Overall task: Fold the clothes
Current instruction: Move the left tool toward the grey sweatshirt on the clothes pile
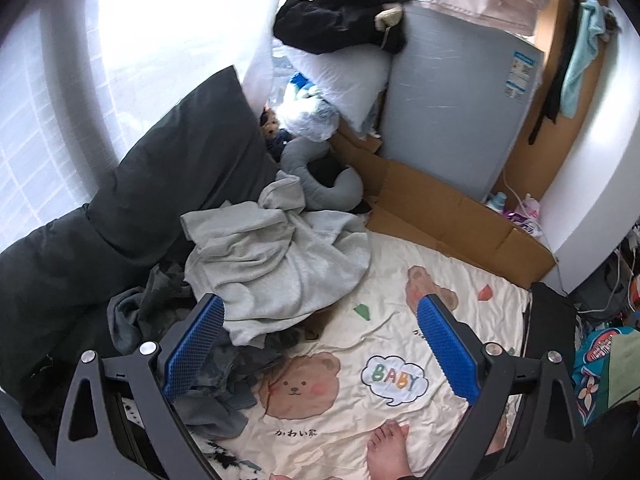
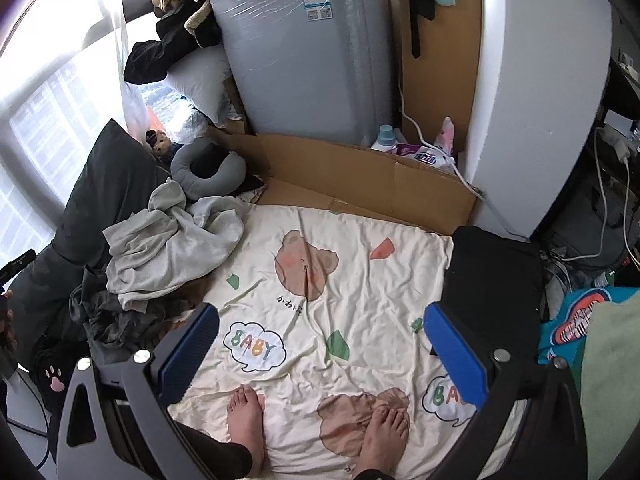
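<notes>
Each gripper, left and right, has black angular arms, silver round screws and blue ribbed finger pads. The person's feet are bare below dark trouser legs.

Blanket: cream, printed with brown bears, pink cheeks, green and orange shapes, "BABY" in coloured letters inside pale blue clouds.
Crumpled garment: pale grey-green, plain.
Clothes under it: dark grey, mottled.
Big cushion: charcoal, plain.
Neck pillow: mid grey.
Gripper pads: bright blue, finely ribbed, on black frames.
Cardboard: plain brown.
Appliance: grey, blue-and-white label.
</notes>
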Tool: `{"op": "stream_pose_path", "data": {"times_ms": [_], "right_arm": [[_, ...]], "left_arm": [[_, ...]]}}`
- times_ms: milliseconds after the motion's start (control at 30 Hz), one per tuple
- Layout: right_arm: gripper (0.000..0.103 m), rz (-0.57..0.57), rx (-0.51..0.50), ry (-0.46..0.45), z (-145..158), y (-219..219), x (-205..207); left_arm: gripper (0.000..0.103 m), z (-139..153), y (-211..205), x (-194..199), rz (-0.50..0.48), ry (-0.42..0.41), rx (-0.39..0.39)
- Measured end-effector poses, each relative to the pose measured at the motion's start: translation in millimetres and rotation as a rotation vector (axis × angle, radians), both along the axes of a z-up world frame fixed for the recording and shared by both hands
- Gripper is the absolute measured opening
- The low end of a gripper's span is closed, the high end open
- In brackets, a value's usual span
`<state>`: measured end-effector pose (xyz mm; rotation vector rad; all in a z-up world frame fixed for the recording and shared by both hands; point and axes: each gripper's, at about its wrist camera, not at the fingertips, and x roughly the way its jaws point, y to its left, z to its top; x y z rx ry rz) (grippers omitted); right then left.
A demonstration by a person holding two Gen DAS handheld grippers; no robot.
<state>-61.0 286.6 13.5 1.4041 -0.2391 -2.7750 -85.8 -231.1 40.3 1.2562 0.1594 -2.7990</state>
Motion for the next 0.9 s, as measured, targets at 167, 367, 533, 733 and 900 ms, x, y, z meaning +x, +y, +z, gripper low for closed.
{"op": "stream_pose_path", "data": {"times_ms": [167, 367, 533, 733, 900], "right_arm": [[0.103, 0.055, 0.026, -0.015, -11.2, -10.2, -18.5], [0.103, 0.105, 0.029, -0.024, -22.3, -15.6, -40.1], [0.103, 0.158, 0.04, -0.034, -31.5, -24.3, -59.1], [0.103, 0.236, 0.043, -0.053, -47.7, -36.2, -83.5], [0.103, 0.296, 0.068, -0.063, -60.9, -42.0, -99.1]], "left_arm": [[0.097, -14.3, -21.6, -5.2, 0.036, 0.0, 0.022], [0.097, -29.1, -39.4, -13.7, 0.063, 0.012, 0.007], [0.097, -52.4, -58.4, -25.9, 0.098, -0.002, 0.03], [0.092, -96.8, -85.7, -40.3, 0.173, -0.008, 0.085], [0.075, -129.0, -98.9, -50.5, 0.204, -0.024, 0.105]]}}
